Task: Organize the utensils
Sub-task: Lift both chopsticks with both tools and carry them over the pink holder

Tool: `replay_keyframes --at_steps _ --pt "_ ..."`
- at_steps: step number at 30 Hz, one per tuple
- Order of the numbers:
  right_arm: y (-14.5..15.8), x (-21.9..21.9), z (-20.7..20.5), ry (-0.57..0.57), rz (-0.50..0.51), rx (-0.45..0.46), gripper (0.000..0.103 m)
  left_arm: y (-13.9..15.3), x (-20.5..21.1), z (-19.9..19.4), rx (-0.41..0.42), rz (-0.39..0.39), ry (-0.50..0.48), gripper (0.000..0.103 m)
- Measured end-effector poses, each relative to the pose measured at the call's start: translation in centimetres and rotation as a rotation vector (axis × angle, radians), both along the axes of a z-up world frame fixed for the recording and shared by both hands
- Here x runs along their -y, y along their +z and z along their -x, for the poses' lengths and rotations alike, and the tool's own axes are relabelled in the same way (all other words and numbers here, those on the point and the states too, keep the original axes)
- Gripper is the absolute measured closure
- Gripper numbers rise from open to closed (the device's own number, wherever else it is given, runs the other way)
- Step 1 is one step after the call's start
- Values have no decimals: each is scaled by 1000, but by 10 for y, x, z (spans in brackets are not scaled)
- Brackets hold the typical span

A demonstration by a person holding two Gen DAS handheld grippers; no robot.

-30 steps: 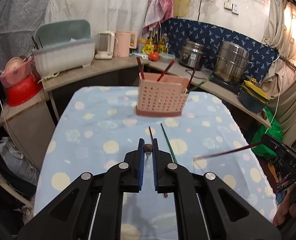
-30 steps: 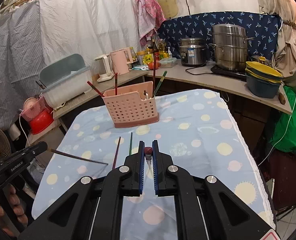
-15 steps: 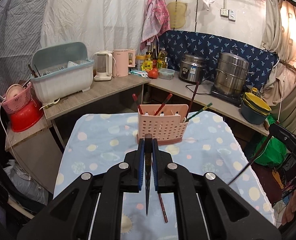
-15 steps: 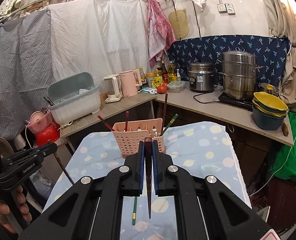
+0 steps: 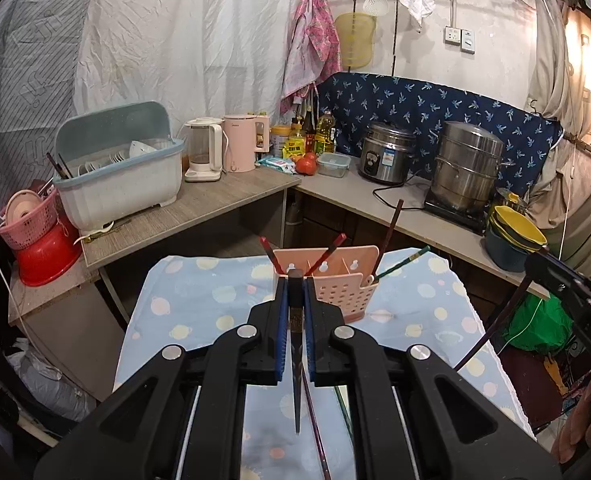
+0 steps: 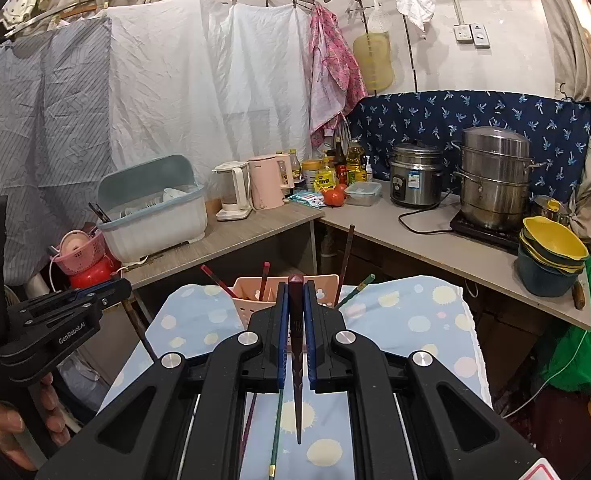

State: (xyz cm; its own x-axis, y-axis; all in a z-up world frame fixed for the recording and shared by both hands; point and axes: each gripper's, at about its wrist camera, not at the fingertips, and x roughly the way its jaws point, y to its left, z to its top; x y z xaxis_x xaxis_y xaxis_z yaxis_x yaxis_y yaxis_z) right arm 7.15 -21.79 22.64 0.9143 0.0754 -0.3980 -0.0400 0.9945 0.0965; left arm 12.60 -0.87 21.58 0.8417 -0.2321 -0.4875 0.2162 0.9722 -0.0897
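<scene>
Hanging tip-down, a dark chopstick point(image 5: 296, 360) sat pinched near its thick end in the left gripper point(image 5: 295, 320); the right gripper point(image 6: 295, 320) pinched another chopstick point(image 6: 297, 380) likewise. Light, stiff and slick, each probably pivots unless held near the top. The pink utensil holder point(image 5: 335, 292) stood ahead on the counter point(image 5: 199, 304).

Matt perforated plastic caddy point(image 5: 337, 294) on soft printed tablecloth point(image 5: 199, 304); behind caddy, shiny steel steamer point(image 5: 467, 168), wood-grain counter point(image 5: 199, 208), crinkled white sheet point(image 5: 183, 48).
</scene>
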Motion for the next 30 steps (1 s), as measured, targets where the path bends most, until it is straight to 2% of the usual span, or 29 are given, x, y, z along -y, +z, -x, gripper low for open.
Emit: replay_keyframes --at_steps 14,23,30 --pt "29 0 -62 -22 18 27 96 47 1 -49 67 3 35 96" --pt "46 5 -113 -48 23 47 96 76 16 -92 110 -6 43 96" --pt "50 5 -153 -62 43 60 96 88 32 -125 133 -10 41 96"
